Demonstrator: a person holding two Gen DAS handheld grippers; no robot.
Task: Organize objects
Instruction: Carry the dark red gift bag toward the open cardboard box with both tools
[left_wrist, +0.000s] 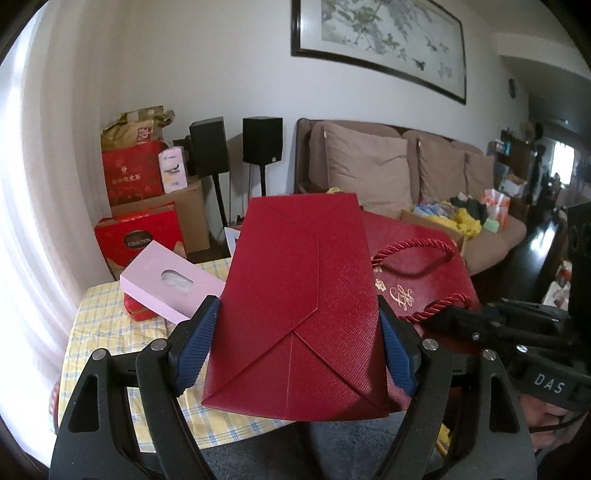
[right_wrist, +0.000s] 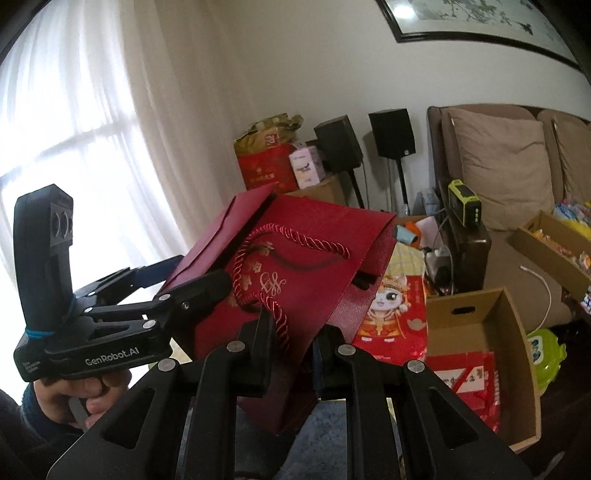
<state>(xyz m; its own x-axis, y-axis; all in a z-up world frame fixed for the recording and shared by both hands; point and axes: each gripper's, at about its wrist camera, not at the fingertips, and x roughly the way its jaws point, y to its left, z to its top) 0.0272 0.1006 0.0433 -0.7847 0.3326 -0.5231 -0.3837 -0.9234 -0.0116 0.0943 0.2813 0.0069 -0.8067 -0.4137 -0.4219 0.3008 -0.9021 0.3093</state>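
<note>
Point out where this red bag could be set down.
The open cardboard box has bare floor behind the red packets at its front. The checked tablecloth is free left of the left gripper, below the pink box. The sofa seat is crowded.

Two wrist cameras, close on one red bag

The left view looks down along its fingers at the bag's folded bottom, facing the sofa wall; the right view faces the bag's printed side, and both share the speakers and sofa.
</note>
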